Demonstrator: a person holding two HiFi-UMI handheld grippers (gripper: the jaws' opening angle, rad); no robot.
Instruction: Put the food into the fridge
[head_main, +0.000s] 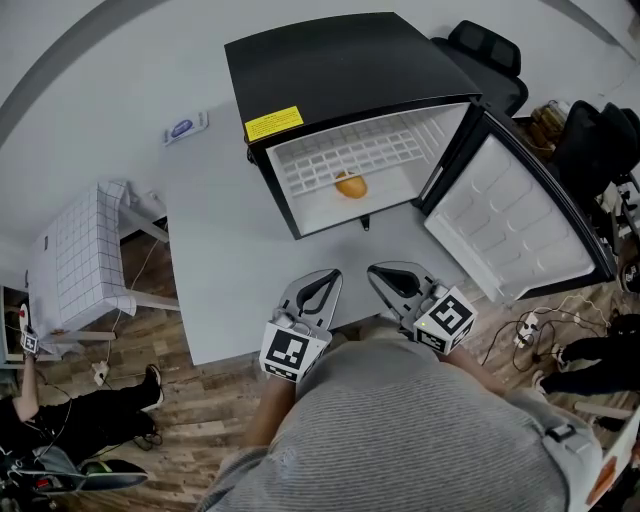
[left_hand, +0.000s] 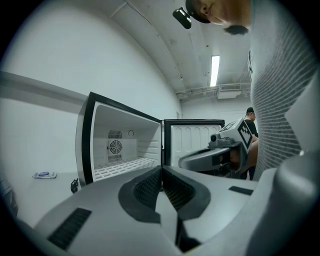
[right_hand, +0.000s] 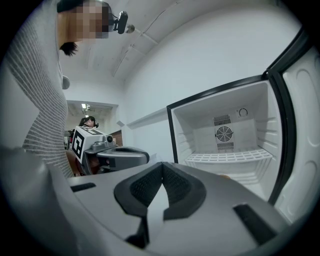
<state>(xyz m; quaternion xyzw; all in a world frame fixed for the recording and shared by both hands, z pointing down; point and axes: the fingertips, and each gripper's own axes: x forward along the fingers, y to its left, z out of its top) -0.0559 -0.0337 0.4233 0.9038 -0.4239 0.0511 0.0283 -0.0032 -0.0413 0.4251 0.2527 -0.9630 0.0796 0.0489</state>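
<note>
Left gripper (head_main: 325, 278) and right gripper (head_main: 385, 272) are side by side at the near edge of the table (head_main: 220, 250), just ahead of the person's (head_main: 420, 430) grey shirt. Both point toward the fridge (head_main: 330, 60). In the left gripper view the jaws of the left gripper (left_hand: 161, 170) are closed together with nothing between them. The right gripper view shows the same for the right gripper (right_hand: 161, 165): pads meeting, empty. Each gripper appears in the other's view, close beside it.

A bare strip of table separates the grippers from the fridge's open front. The fridge stands on the table with its door (head_main: 520, 220) swung wide to the fridge's right, its white inner side facing up toward the head camera.

The food (head_main: 350, 185), a small orange piece, is inside the fridge, well apart from both grippers and straight ahead of them. It rests on the fridge floor near the front opening, below the white wire shelf (head_main: 340, 160). In the right gripper view only a sliver of it shows above the jaw housing, under the shelf. A round fan (left_hand: 115, 147) is set in the fridge's back wall.

Left of the fridge a small blue-and-white packet (head_main: 185, 128) lies on the table. Behind the fridge, to its right, stands a black chair (head_main: 490, 50). Cables (head_main: 520, 325) lie on the wood floor below the door.
</note>
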